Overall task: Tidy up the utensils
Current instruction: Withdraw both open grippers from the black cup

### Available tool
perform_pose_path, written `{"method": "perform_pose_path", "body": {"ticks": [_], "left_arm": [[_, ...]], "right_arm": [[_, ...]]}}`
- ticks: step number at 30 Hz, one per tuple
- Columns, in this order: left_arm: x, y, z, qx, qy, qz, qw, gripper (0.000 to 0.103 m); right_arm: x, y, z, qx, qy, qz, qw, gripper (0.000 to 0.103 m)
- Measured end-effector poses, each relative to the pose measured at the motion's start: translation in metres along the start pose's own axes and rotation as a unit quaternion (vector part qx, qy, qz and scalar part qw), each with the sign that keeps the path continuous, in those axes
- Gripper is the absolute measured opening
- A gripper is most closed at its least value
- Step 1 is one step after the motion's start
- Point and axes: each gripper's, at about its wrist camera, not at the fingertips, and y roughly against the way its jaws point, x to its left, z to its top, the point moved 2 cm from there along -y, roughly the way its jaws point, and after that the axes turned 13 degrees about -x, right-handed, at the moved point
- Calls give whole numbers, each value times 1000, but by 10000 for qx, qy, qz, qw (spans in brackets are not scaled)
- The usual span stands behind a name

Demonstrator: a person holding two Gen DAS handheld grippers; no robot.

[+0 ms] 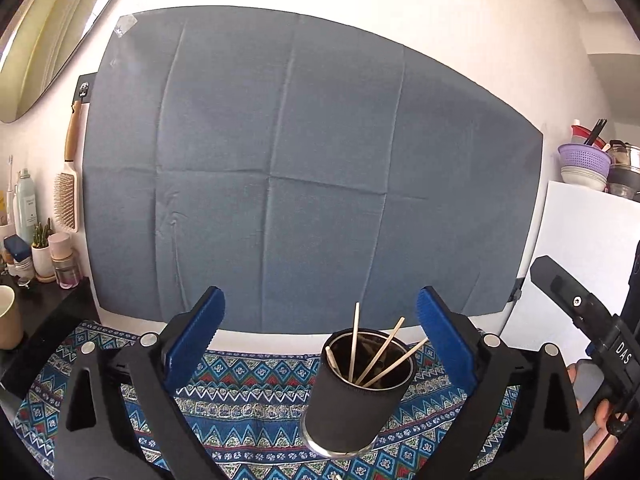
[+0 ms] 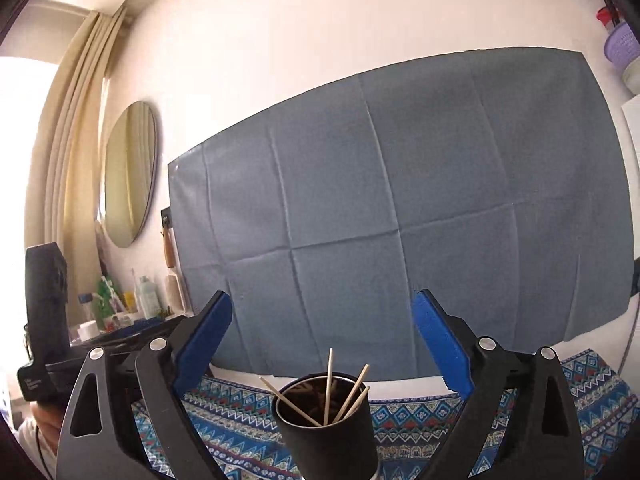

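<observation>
left hand-held gripper (image 1: 318, 304): we see both blue-padded jaws spread wide, nothing between the pads, raised above the counter.
right hand-held gripper (image 2: 322, 308): jaws wide apart too, gripping nothing; we also see its black body at the right edge of the left wrist view.
utensil holder (image 1: 352, 396): we see a black cylindrical cup with a shiny metal rim and base, upright on the patterned cloth, near the cameras, right of centre in the left wrist view and about centred in the right one (image 2: 328, 428).
chopsticks (image 1: 380, 356): we count four thin wooden sticks standing in the holder, leaning in different directions, tips above the rim.
patterned cloth (image 1: 248, 396): blue geometric print, covers the counter under the holder.
grey-blue cloth (image 1: 304, 168): creased sheet on the far wall.
far left: oval mirror (image 2: 130, 172), wooden hairbrush (image 1: 68, 184) hanging on the wall, toiletry bottles (image 1: 26, 204) on a dark shelf.
far right: purple colander (image 1: 584, 158) stacked with bowls on a white unit.
</observation>
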Motion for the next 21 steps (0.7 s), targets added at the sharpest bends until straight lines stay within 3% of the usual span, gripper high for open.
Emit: {"method": "perform_pose_path", "body": {"ticks": [9, 21], "left_arm": [[19, 7, -27, 782, 26, 429, 9960, 96], [38, 15, -73, 1752, -156, 767, 9814, 96]], "right_arm": [[2, 19, -4, 273, 219, -305, 9989, 88], [-12, 39, -26, 777, 213, -598, 9949, 88]]}}
